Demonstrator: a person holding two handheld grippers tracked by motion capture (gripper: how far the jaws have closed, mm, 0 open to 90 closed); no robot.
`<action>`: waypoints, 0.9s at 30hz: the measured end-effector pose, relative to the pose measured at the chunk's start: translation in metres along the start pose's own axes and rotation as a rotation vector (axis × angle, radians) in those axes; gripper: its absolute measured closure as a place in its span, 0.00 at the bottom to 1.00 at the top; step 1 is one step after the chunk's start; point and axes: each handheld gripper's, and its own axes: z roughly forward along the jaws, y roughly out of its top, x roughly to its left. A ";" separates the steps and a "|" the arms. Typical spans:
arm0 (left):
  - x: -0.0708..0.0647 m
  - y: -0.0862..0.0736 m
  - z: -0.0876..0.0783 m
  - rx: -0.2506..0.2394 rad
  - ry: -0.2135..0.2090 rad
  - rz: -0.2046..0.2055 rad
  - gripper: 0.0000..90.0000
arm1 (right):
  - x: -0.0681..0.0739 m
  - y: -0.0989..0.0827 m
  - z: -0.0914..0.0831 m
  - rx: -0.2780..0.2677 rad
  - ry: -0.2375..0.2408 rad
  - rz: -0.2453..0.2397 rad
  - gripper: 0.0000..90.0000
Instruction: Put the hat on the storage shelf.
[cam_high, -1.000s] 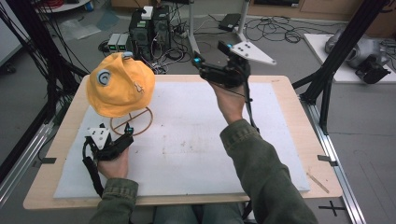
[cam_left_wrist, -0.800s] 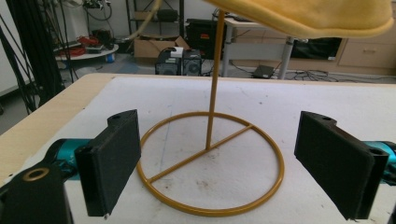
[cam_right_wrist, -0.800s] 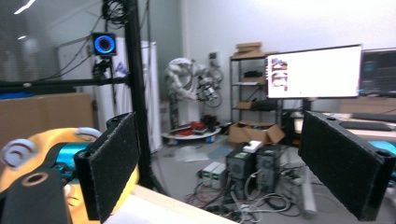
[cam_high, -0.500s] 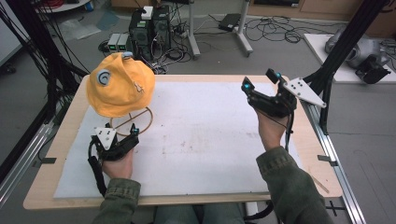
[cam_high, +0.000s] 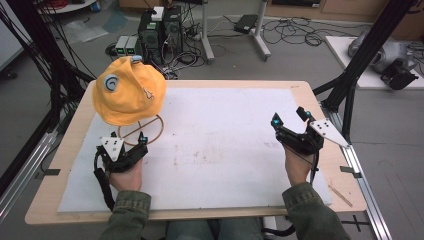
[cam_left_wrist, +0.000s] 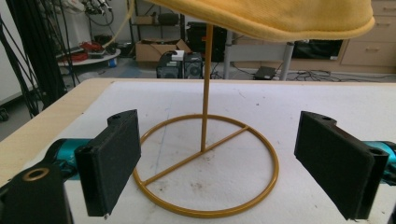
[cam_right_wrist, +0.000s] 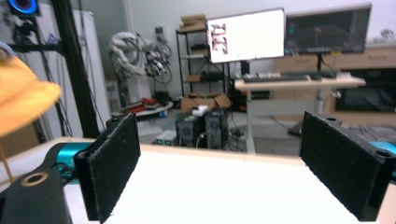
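Observation:
A yellow cap (cam_high: 129, 95) hangs on a thin gold wire stand (cam_high: 148, 131) at the table's left rear; its ring base (cam_left_wrist: 205, 163) lies flat on the white mat. My left gripper (cam_high: 126, 142) rests just in front of that base, open, jaws wide apart with nothing between them. In the left gripper view the cap's brim (cam_left_wrist: 280, 18) overhangs the stand's post (cam_left_wrist: 204, 88). My right gripper (cam_high: 291, 118) is held at the table's right side, open and empty, far from the cap. The cap's edge (cam_right_wrist: 23, 100) appears at the left of the right gripper view.
A white mat (cam_high: 220, 145) covers most of the wooden table (cam_high: 70, 145). Black frame posts (cam_high: 360, 65) stand at both sides. Computers and cables (cam_high: 160, 30) lie on the floor behind the table. A desk with monitors (cam_right_wrist: 289, 42) stands farther back.
My right gripper came back from the table's far middle to the right side and lowered toward the near edge. The left gripper stayed in front of the stand.

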 end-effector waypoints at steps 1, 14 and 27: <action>0.000 0.000 0.000 0.000 0.002 0.001 0.17 | -0.002 -0.006 -0.001 0.014 -0.013 0.007 0.14; 0.001 -0.001 0.000 0.004 0.007 0.007 0.17 | -0.017 -0.043 -0.008 0.113 -0.085 0.004 0.14; 0.001 -0.001 0.000 0.001 0.005 0.001 0.17 | -0.013 -0.048 -0.004 0.135 -0.064 -0.038 0.14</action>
